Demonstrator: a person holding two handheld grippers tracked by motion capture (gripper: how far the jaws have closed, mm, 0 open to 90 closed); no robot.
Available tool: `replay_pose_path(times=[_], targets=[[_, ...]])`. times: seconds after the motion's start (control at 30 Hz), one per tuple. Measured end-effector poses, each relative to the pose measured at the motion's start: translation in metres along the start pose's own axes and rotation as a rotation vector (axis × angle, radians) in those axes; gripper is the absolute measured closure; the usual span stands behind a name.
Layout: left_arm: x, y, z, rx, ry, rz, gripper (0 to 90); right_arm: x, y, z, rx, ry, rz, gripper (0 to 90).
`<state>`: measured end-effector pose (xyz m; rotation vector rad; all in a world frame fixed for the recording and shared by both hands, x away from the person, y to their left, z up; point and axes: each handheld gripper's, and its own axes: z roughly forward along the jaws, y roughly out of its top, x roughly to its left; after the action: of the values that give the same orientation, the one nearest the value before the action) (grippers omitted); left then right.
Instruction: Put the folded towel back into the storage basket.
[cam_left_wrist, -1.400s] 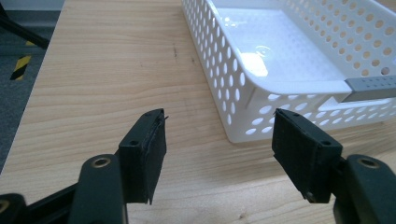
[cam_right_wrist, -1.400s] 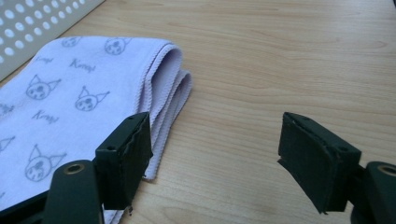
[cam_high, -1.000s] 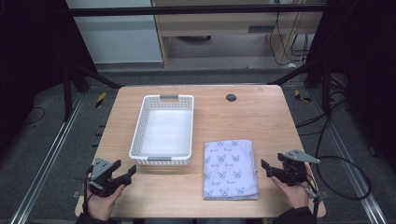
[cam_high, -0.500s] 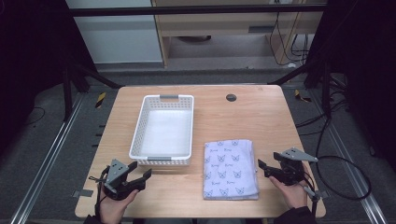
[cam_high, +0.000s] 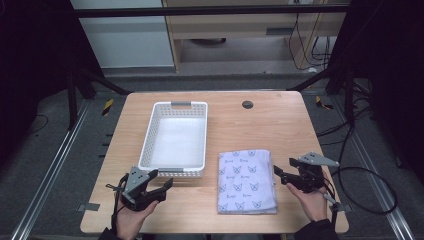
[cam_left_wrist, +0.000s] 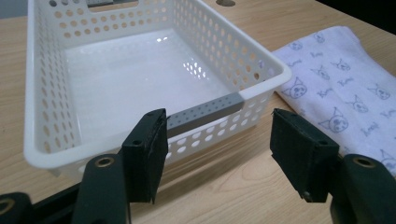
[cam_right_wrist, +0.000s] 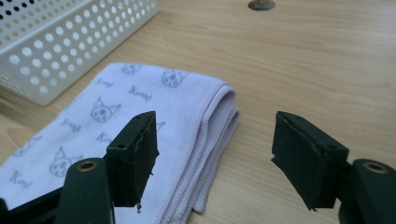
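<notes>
left tool (cam_high: 162, 187): resting low on the tabletop (cam_high: 280, 125) at the near left corner, jaws spread wide, pinching nothing, pointing toward the near short wall of the basket.
right tool (cam_high: 280, 175): sitting just beside the right edge of the towel, jaws spread wide too, holding nothing, aiming at the stacked folds, probably for taking that edge.
right hand (cam_high: 312, 202): gripping the tool from below, coming in from the near edge.
towel (cam_high: 246, 181): lying flat and folded on the tabletop, near side, just right of the basket, not touching any jaw; showing a cat print on pale lilac cloth.
towel edge (cam_right_wrist: 219, 128): showing several layers with stitched hems, facing the right tool, giving an easy place for pinching.
basket (cam_high: 148, 145): standing upright left of the towel, white with many holes, having nothing inside, long side running away from the person.
grey handle (cam_left_wrist: 205, 110): sitting on the near rim, almost in line with the left tool, maybe for steadying the basket.
likely work: getting ready for lifting the towel and putting it into the basket; nothing grasped yet.
risk: taking only the top layer, so letting the fold open.
</notes>
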<state>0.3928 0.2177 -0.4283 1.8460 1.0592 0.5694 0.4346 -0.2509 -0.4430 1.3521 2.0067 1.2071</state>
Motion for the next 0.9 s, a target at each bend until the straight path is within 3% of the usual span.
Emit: replay_pose_path(times=[0.13,0.47,0.9], targets=[[-0.008,0.010,0.004,-0.013,-0.013,0.007,36.1,0.000,0.010,-0.002,-0.026,0.003,0.000,31.1],[-0.023,0.026,0.010,-0.040,-0.045,0.002,37.3,0.000,0.021,0.002,-0.027,0.018,0.000,31.1],[-0.054,0.030,0.037,0.000,-0.105,0.027,38.8,0.000,0.032,0.019,-0.039,0.055,0.013,29.9]])
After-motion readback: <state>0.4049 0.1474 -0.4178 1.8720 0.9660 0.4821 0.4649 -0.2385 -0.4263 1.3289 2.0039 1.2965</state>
